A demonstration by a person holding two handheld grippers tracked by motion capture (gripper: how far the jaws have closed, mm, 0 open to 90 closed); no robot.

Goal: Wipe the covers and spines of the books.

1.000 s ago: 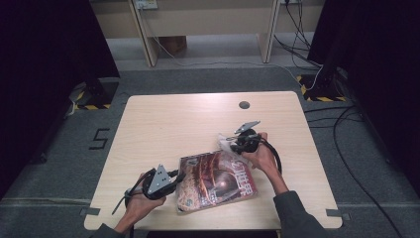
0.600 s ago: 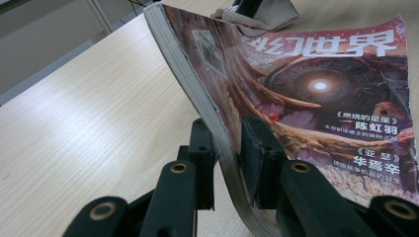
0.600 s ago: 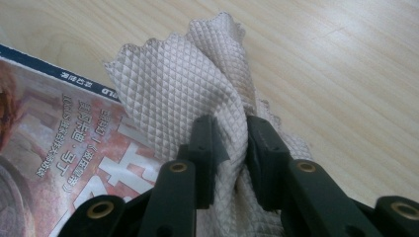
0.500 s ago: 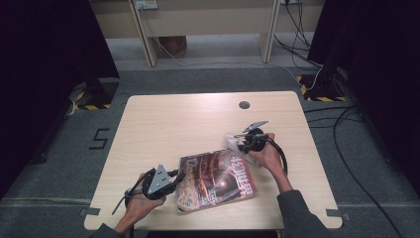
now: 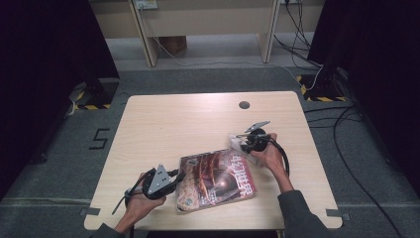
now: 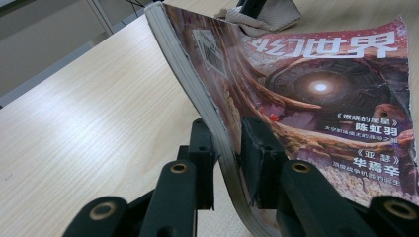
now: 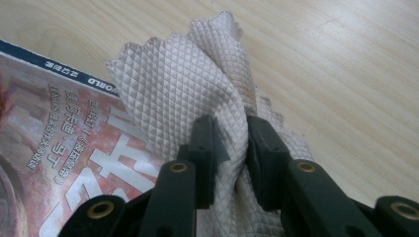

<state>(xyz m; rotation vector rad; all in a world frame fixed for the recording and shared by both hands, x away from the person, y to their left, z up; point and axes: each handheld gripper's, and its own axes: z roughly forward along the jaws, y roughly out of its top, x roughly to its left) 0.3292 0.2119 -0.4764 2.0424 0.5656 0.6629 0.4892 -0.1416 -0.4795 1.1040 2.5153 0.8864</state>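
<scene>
A magazine [image 5: 218, 181] with a reddish cover and white characters lies on the wooden table [image 5: 198, 124] near its front edge. My left gripper [image 5: 174, 177] is shut on the magazine's [image 6: 316, 89] left edge, lifting that side; the left gripper's [image 6: 228, 148] jaws pinch the pages between them. My right gripper [image 5: 243, 142] is shut on a beige waffle-textured cloth [image 5: 239, 144] at the magazine's far right corner. In the right gripper view the cloth [image 7: 197, 89] bunches up between the jaws of the right gripper [image 7: 231, 148], over the magazine's [image 7: 59, 148] cover.
A small dark round hole [image 5: 244, 105] sits near the table's far edge. Cables [image 5: 341, 129] trail on the grey floor to the right. Wooden furniture legs [image 5: 143, 29] stand beyond the table.
The right gripper with the cloth has shifted slightly to the right and away. The left gripper and the magazine have stayed put.
</scene>
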